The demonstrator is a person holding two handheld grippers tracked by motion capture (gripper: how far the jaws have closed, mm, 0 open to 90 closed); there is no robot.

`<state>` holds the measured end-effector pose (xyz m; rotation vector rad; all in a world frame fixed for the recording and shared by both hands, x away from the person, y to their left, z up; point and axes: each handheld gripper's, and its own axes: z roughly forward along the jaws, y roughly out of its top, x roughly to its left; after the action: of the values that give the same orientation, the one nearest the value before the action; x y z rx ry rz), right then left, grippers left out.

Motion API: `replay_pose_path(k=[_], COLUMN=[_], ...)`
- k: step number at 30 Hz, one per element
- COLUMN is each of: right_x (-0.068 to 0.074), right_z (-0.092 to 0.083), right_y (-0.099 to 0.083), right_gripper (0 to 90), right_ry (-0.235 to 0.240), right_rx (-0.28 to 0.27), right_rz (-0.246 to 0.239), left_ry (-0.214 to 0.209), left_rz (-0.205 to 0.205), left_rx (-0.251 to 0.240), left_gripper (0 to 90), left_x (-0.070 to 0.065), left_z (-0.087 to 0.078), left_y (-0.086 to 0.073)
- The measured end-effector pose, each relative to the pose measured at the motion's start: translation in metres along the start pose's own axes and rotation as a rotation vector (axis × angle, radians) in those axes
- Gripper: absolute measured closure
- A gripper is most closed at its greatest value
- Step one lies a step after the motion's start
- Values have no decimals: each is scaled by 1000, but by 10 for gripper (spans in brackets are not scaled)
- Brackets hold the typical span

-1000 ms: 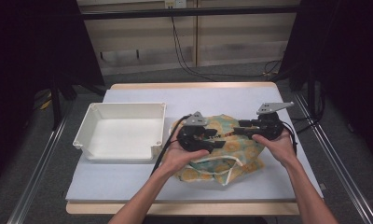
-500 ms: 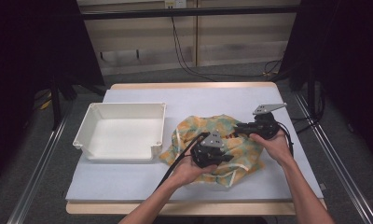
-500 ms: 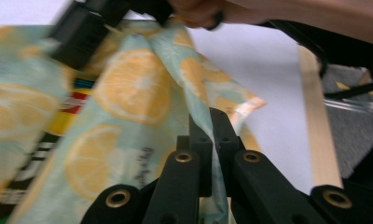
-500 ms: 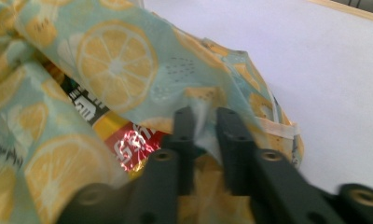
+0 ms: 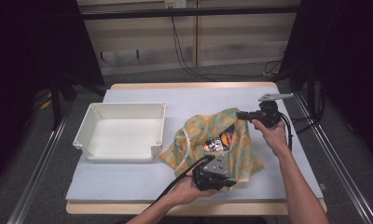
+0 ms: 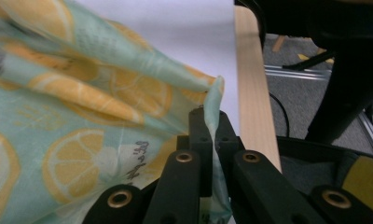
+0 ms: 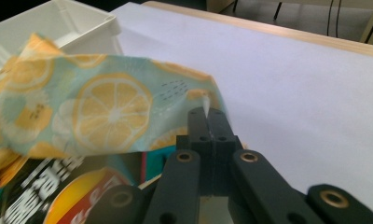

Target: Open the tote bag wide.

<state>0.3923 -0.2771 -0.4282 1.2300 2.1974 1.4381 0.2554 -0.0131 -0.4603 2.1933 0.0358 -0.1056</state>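
I have both claws, left gripper [image 5: 224, 181] and right gripper [image 5: 243, 115], clamped on opposite edges of the lemon-print bag [image 5: 238, 144], right of the white bin [image 5: 124, 130], holding its mouth wide to expose the packet [image 5: 218, 141].

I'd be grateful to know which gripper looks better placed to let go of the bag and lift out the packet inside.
Probably the right gripper: it pinches the far rim of the lemon-print bag, beside the opening where the packet shows. The left gripper clamps the near edge, farther from that opening.
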Motion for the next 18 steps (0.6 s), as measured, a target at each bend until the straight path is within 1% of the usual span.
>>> replay_pose_path(k=[1,2,3,4,5,6,7,8,9,10,11,12,13,14,15,16,17,18], right_x=[-6,-6,-9,-9,-10,-11,-13,-13,-12,-11,-11,-7,-7,-4,-4,0,0,3], right_z=[5,5,11,11,14,19,25,25,33,35,35,38,38,35,35,27,27,21], right_y=[0,0,0,0,-1,-2,-5,-5,-10,-12,-12,-16,-16,-16,-16,-11,-11,-8], right_gripper=[900,900,900,900,900,900,900,900,900,900,900,885,885,825,825,770,770,746], right_ry=[-12,-12,-19,-19,-32,-45,-45,-45,-64,-74,-74,-77,-77,-66,-66,-65,-65,-58], right_rx=[-1,-1,24,24,32,42,48,48,67,77,77,89,89,82,82,61,61,45], right_rz=[16,16,17,17,13,14,24,24,23,14,14,5,5,3,3,-9,-9,-15], left_ry=[3,3,11,11,11,9,21,21,27,30,30,48,48,64,64,77,88,87], left_rz=[11,11,5,5,-12,-8,-4,-4,-19,-28,-28,-31,-31,-50,-50,-46,-60,-81], left_rx=[12,12,13,13,2,9,9,9,2,-16,-16,-30,-30,-52,-52,-59,-65,-94], left_gripper=[900,900,900,900,900,900,900,900,900,900,895,851,790,753,732,705,705,674], left_x=[-2,-2,-1,-1,-1,0,0,0,2,3,3,4,4,5,5,6,7,8], left_z=[0,0,0,0,0,0,1,1,2,1,1,-3,-3,-12,-12,-16,-21,-25], left_y=[-2,-2,-4,-4,-6,-6,-7,-7,-8,-8,-8,-7,-7,-5,-5,-4,-3,-2])
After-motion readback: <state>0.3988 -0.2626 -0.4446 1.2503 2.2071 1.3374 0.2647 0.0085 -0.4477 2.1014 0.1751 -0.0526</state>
